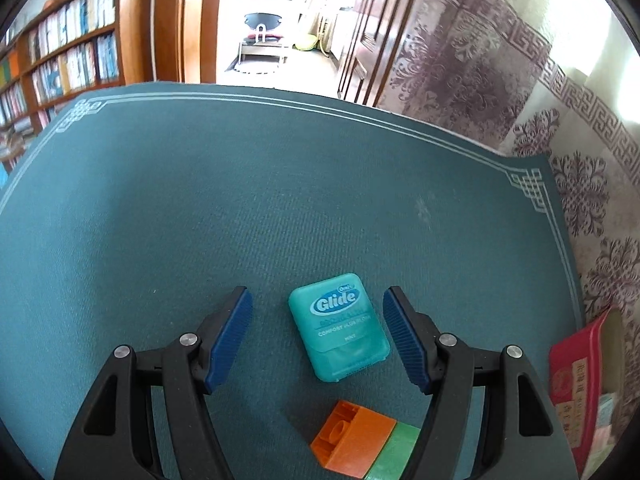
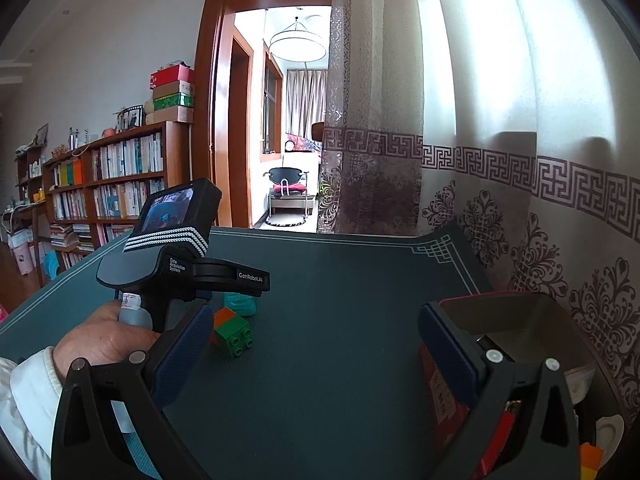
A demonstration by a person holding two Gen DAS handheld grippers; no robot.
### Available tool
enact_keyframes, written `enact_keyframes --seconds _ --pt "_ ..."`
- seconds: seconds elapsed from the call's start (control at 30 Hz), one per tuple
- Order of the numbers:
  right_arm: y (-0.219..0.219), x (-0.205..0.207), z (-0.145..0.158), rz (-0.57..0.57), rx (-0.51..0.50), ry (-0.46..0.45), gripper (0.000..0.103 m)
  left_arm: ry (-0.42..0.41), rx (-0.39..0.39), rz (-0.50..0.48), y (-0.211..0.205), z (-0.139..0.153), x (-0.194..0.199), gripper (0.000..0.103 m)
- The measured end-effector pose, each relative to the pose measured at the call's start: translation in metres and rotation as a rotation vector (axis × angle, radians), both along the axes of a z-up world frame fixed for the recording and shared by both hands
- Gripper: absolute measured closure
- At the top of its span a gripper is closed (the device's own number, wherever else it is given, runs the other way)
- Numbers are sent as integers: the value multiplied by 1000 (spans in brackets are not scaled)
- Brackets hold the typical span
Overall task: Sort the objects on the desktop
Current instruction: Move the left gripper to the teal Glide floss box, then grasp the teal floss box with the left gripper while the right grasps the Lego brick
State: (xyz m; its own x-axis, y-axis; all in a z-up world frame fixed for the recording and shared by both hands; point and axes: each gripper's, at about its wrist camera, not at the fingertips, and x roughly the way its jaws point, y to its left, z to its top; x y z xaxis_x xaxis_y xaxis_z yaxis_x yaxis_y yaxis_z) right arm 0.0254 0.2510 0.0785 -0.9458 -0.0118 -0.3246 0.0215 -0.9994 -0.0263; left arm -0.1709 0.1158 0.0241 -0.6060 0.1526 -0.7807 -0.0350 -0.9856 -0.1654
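A teal Glide floss box (image 1: 339, 326) lies flat on the dark green mat (image 1: 240, 200). My left gripper (image 1: 318, 322) is open, its blue pads on either side of the box without touching it. An orange and green toy brick (image 1: 366, 444) lies just behind the box, near the camera. In the right wrist view the brick (image 2: 233, 332) sits on the mat beside the floss box (image 2: 240, 305), with the left gripper's body (image 2: 180, 256) over them. My right gripper (image 2: 316, 354) is open and empty, above the mat beside a red box (image 2: 504, 316).
The red open box (image 1: 580, 384) stands at the mat's right edge and holds several small items. A patterned curtain (image 2: 520, 184) hangs behind it. A bookshelf (image 2: 108, 188) and a doorway stand beyond the table's far edge.
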Motion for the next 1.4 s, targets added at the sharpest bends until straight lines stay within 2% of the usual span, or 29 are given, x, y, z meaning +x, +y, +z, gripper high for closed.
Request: enact_keyframes --seconds 0.2,0.27,0.43,0.67,0.77,0.93,1.07,1.13,1.3,1.4 --pt "-2 -3 -2 1 6 -16 1 22 -43 -12 4 -3 0 35" --pt "-1 -4 -4 1 2 -23 1 25 -32 -13 1 -2 1 53" --pt "3 -9 -7 2 -26 -56 1 14 -18 27 -12 0 2 54" --pt "-7 -29 -11 71 -58 -130 1 78 -48 71 -26 17 10 54" --pt "-18 -44 -13 127 -58 -188 1 92 -52 90 -32 21 11 55" --pt "-34 -71 -29 189 -67 -300 1 96 -9 151 -57 27 11 56" --pt "-35 -88 -41 214 -127 -375 1 95 28 191 -72 28 13 56" --pt "-35 -96 -46 210 -146 -401 3 90 37 191 -73 28 12 56" --pt "-39 -118 -59 198 -140 -486 26 92 42 193 -71 29 11 58" --pt "-43 -126 -68 201 -133 -518 29 90 48 196 -71 28 12 59"
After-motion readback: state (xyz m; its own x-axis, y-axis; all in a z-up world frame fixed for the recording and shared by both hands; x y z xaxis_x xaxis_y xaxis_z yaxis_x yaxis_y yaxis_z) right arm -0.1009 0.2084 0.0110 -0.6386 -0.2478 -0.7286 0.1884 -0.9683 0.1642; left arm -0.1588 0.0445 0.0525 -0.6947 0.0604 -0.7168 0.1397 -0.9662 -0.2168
